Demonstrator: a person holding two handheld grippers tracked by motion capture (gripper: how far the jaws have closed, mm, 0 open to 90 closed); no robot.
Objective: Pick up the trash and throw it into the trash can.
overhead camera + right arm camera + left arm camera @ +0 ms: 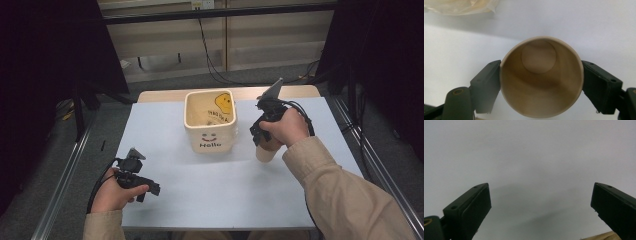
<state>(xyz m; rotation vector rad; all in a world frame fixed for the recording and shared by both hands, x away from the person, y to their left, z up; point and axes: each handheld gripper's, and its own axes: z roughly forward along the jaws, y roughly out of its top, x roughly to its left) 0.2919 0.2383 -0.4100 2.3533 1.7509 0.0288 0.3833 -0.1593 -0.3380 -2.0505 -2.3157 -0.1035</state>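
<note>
A pale bluish-white table top (200,190) is seen across the middle of the high view, with a strip of bare wood along its far edge, metal rails at both sides, grey floor beyond, and dark curtains in the upper corners. Cables are seen hanging along the light wall at the top. The left gripper (150,189) is held low at the lower left of the frame, lying roughly level above the table, gripped by a hand in a beige sleeve; in the left gripper view its jaws are spread wide with nothing between them, only plain table surface ahead. The right gripper (260,142) is held at centre right, pointed downward, the forearm entering from the lower right corner. A tan paper cup (541,77) is pinched between its jaws, pads pressed against both sides of the rim; the cup's inside appears bare. A cream square container (210,120), marked with a smile and "Hello", is set at the centre, just left of the cup; a yellow smiley-printed liner is seen inside it.
</note>
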